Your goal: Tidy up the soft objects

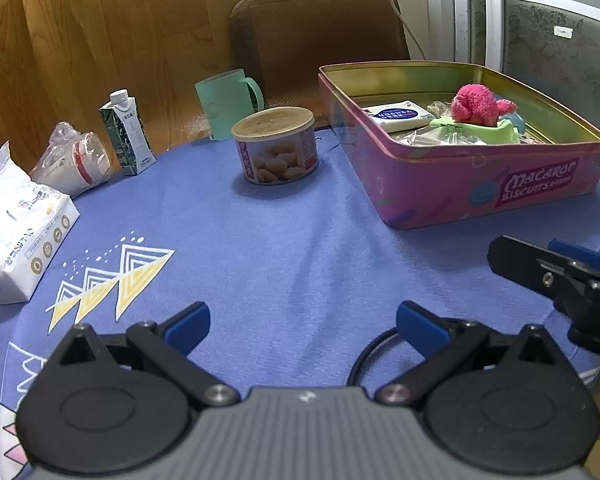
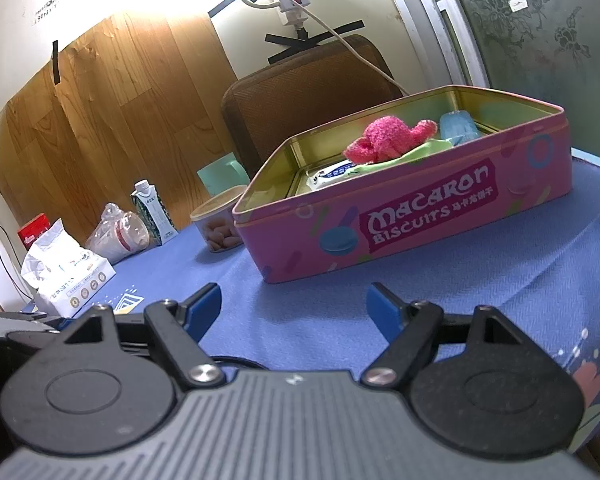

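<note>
1. Two grippers, both mine, both empty: the left gripper (image 1: 302, 326) hangs over bare blue tablecloth (image 1: 284, 240) with its jaws spread wide and nothing between them, and the right gripper (image 2: 294, 306) is spread the same way, also gripping nothing.

2. Most of the soft things look to be in the pink biscuit tin (image 1: 480, 184) already. From my left wrist it sits at about two o'clock. The pink plush toy (image 1: 478, 106) lies on top of a green cloth (image 1: 496, 130), beside a small white tissue pack (image 1: 400, 115) and some crinkled plastic. A blue item behind the plush is too hidden to name.

3. I judge the sorting nearly finished. What may remain is the large white tissue pack (image 1: 18, 236) at nine o'clock in the left view, well apart from the tin.

4. To do that step well, I would take it with the left gripper, jaws across its short side and near the middle, so the soft pack does not sag or slide out. I would lift it clear of the tin's rim before lowering.

5. That pack's long axis runs roughly from seven to one o'clock in the left view, its printed end face toward me.

6. The plush lies with its long axis roughly from nine to three o'clock, the narrower end toward three.
</note>
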The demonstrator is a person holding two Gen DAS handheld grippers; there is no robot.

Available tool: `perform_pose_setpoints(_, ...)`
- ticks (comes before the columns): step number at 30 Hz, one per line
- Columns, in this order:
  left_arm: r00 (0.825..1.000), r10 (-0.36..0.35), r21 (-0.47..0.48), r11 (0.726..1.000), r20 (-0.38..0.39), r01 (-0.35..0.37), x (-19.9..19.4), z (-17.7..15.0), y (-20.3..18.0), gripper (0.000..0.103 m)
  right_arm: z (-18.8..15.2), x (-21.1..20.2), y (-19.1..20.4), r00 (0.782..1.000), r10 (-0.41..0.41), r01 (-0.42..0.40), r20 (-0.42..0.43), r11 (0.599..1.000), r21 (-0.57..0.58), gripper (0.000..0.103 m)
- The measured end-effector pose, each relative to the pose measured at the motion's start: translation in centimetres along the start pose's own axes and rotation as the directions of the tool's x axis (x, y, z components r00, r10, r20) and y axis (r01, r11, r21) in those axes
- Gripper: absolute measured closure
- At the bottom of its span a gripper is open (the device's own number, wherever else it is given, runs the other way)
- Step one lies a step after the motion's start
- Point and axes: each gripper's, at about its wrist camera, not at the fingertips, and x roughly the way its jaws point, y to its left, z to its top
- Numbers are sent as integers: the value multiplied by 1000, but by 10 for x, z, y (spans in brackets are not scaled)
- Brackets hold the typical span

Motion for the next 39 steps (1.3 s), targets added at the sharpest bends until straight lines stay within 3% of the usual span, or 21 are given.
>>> perform_pose_setpoints(11, 999, -28, -13, 1000, 35, 28, -11, 0, 7, 0, 6, -11, 11, 1000, 0, 0, -19, 1000, -24, 20)
perform_pose_setpoints(19, 997, -63, -28, 997, 52, 65, -15, -4, 15, 0, 9, -26, 27, 1000, -18, 17, -10, 996, -84, 3)
perform_pose_setpoints(24, 997, -50, -29, 998, 55, 52, -16, -7, 15, 0, 1, -26, 30, 997, -66, 69, 42, 994, -83, 2)
perform_pose_setpoints(39, 998, -39, -84, 996, 49, 43, -11, -10, 28, 0, -4, -16, 36, 998, -64, 64, -10, 995, -72, 2)
